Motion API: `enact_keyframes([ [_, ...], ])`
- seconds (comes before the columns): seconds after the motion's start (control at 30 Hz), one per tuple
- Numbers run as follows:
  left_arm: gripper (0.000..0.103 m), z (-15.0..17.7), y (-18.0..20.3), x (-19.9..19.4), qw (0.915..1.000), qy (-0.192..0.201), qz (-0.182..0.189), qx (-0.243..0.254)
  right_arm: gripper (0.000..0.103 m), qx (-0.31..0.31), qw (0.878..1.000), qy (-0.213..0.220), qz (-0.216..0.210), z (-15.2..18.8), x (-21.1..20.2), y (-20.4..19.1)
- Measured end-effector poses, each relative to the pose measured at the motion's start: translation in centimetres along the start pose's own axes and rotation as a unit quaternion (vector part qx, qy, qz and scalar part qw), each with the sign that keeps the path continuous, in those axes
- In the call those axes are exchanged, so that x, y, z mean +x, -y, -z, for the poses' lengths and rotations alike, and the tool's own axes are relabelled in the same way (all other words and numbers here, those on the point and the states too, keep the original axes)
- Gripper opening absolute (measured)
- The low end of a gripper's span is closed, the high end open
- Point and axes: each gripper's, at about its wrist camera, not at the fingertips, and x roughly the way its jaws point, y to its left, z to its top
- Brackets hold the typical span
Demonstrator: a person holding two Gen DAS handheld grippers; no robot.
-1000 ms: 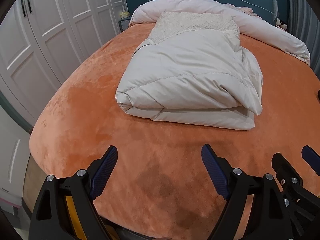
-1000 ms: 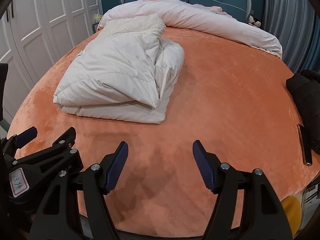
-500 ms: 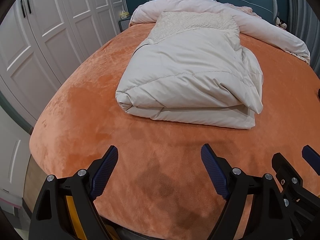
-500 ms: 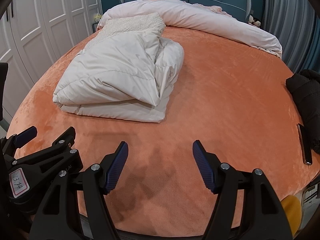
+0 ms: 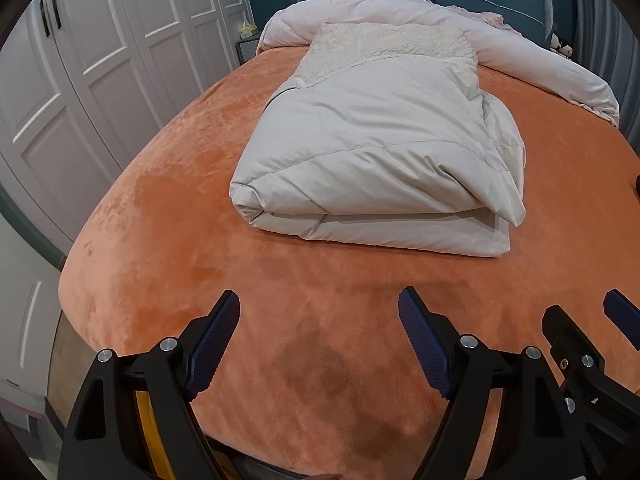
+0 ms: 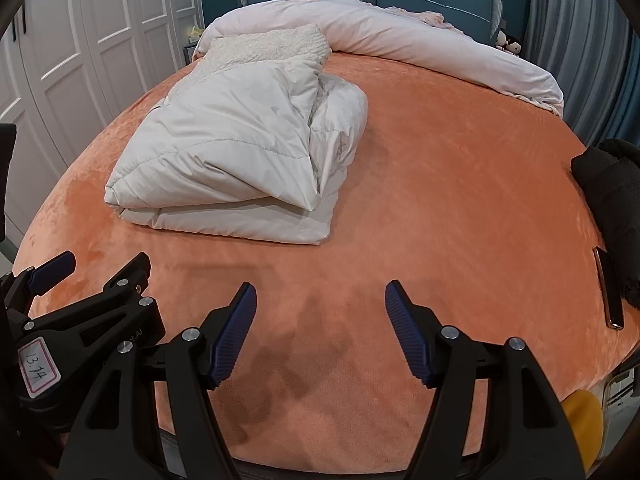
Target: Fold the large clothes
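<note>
A cream padded coat (image 5: pixel 380 160) lies folded into a thick bundle on the orange bed cover (image 5: pixel 160 240), its fleecy collar end toward the headboard. The right wrist view has the coat (image 6: pixel 240 160) left of centre. My left gripper (image 5: pixel 320 304) hovers over the bed's near edge, short of the coat. Its jaws are closing slightly, with nothing between them. My right gripper (image 6: pixel 320 296) is beside it on the right, open and empty. Each gripper shows in the other's view: the right gripper (image 5: pixel 588 312) and the left gripper (image 6: pixel 94 268).
A rolled pink duvet (image 5: pixel 520 60) lies along the blue headboard. A black garment (image 6: pixel 612 200) and a phone (image 6: pixel 608 288) sit at the bed's right edge. White wardrobe doors (image 5: pixel 100 60) line the left side. The bed cover between grippers and coat is bare.
The left jaws have drawn in a touch. Neither hand has moved, and the coat lies as before.
</note>
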Motion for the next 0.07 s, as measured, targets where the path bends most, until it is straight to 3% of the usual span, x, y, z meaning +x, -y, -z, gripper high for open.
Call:
enact_keyframes([
  [0.07, 0.078, -0.02, 0.03, -0.02, 1.0000, -0.001, -0.001, -0.001, 0.065, -0.001, 1.000, 0.000, 0.000, 0.01, 0.01, 0.07],
])
